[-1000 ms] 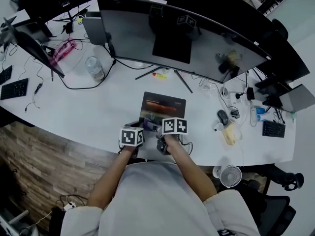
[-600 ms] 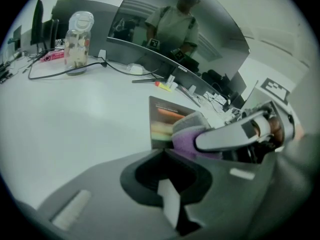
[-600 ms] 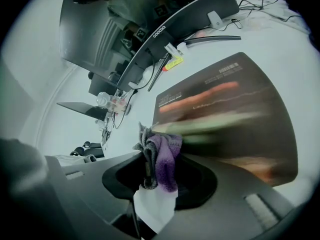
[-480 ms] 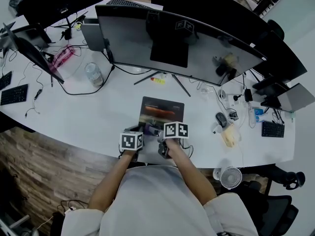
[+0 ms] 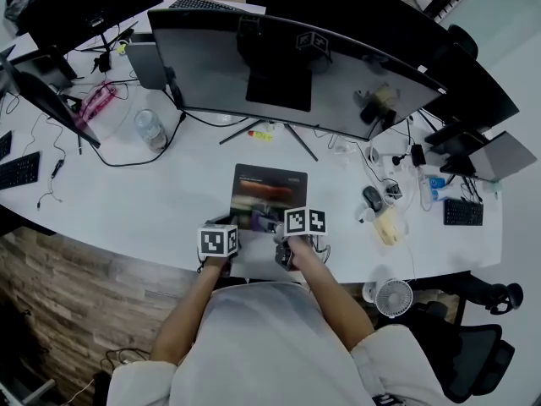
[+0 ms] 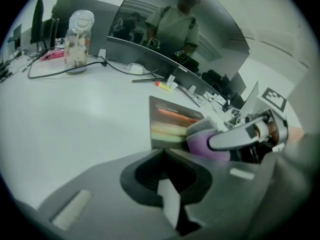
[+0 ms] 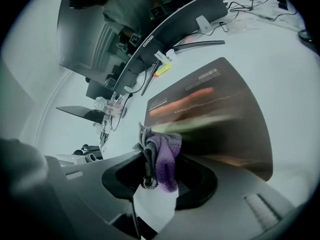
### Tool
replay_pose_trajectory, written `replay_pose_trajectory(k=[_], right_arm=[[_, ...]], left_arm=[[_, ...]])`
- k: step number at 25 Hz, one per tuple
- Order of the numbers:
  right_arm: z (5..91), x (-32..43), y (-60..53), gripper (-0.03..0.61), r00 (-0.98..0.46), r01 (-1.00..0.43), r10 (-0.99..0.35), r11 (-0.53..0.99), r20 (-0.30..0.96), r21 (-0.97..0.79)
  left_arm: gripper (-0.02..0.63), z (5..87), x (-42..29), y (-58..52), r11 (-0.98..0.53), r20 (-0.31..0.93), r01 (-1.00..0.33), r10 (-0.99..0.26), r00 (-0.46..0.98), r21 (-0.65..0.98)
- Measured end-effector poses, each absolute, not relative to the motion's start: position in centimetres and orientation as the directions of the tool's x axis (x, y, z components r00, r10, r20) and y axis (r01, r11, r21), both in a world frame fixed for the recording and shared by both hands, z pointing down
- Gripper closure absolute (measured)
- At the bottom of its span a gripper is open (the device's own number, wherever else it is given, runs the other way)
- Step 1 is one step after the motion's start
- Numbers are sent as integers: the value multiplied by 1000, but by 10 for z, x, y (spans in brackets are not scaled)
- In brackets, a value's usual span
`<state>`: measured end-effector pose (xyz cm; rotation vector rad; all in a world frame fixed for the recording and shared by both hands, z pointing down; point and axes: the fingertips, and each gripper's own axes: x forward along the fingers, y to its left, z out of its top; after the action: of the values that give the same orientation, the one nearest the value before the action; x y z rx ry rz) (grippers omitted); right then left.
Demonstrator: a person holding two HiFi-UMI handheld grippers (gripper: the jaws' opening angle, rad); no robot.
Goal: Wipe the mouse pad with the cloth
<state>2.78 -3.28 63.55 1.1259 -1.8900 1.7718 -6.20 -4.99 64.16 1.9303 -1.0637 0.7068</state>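
Right fingers (image 7: 152,206) around the cloth (image 7: 165,156)

Head view: looked steeply down from high above white desk (image 5: 110,201), whole curved monitor (image 5: 338,83) in frame. Left gripper view: sat low near desk surface, faced monitor. Right gripper view: sat low, rolled sideways, close to mouse pad (image 7: 210,109). Shared by all three: mouse pad, monitor.

bare desk (image 5: 144,194) lies open left of the mouse pad (image 5: 269,184), all the way to the jar (image 5: 150,129). behind the pad the monitor (image 5: 338,83) overhangs, its stand legs (image 5: 300,143) splayed near the far edge. rightward, a mouse (image 5: 373,199) and tangled cables (image 5: 394,157) crowd the way.
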Motion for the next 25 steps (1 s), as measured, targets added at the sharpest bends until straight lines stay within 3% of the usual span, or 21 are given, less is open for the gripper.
replay_pose_trajectory(k=[25], right_arm=[[639, 113, -13, 400, -591, -745, -322, -133, 740, -653]], left_arm=[[614, 642, -60, -51, -352, 764, -860, -411, 497, 370]])
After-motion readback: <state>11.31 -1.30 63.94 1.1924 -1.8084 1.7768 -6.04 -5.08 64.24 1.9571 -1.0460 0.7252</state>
